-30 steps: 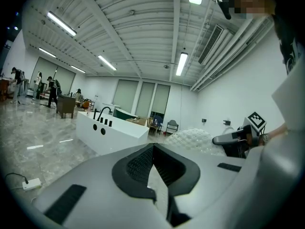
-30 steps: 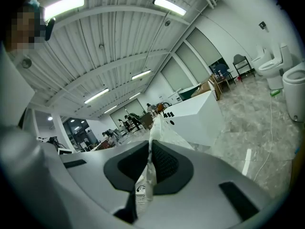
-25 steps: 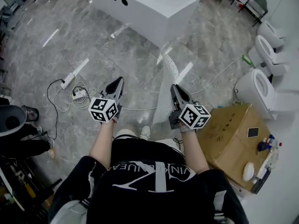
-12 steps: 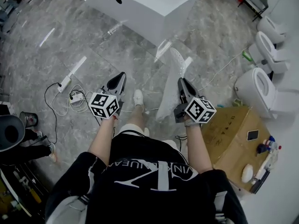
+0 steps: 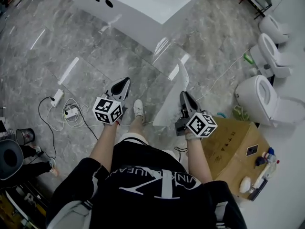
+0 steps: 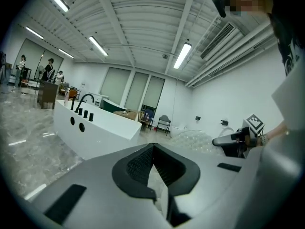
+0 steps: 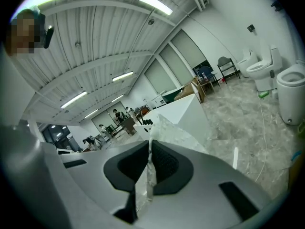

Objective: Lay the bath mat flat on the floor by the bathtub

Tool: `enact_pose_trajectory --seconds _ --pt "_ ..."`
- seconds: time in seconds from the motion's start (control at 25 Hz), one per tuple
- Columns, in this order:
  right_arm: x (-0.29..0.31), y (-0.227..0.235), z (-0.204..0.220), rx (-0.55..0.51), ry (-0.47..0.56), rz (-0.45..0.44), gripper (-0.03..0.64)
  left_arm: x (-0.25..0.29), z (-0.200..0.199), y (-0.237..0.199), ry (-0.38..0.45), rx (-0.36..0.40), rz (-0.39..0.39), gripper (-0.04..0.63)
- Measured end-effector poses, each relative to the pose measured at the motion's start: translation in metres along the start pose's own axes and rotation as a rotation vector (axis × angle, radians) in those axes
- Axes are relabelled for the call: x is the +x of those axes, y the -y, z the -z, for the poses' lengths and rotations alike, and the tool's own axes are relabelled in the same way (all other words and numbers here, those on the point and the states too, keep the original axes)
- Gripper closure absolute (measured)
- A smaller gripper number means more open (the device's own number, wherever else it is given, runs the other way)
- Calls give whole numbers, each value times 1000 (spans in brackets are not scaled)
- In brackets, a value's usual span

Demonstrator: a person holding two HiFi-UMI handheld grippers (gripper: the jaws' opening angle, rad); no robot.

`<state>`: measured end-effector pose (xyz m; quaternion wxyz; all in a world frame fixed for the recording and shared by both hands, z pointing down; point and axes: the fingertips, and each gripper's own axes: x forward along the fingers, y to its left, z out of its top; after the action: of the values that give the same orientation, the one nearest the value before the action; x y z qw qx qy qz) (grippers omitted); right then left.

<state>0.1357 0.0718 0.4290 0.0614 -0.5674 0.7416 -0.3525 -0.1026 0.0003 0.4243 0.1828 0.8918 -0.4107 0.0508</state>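
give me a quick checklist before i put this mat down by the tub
1. Grip: ok, the right gripper is shut on an edge of the bath mat.
2. Second hold: not ok, the left gripper has its jaws together on nothing.
3. Mat flat: not ok, it hangs on edge from one gripper.
4. Close enough: not ok, the bathtub stands ahead, with floor in between.
5. Landing spot: ok, the floor beside the tub looks bare in the head view.
6. Right side of the mat facing down: cannot tell.

Translucent bath mat [image 5: 170, 98], aloft, tilted
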Motion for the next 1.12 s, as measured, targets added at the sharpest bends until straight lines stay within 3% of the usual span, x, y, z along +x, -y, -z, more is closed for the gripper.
enact_pose_trajectory --seconds 0.48,0.8,1.12 --pt "152 11 -11 115 -32 10 580 90 1 -92 -71 -71 -19 581" --pt "280 -36 30 54 -223 -140 580 121 0 -165 -54 -115 -97 581" --pt "381 -97 66 136 -254 -316 581 111 15 -257 -73 -98 -238 581"
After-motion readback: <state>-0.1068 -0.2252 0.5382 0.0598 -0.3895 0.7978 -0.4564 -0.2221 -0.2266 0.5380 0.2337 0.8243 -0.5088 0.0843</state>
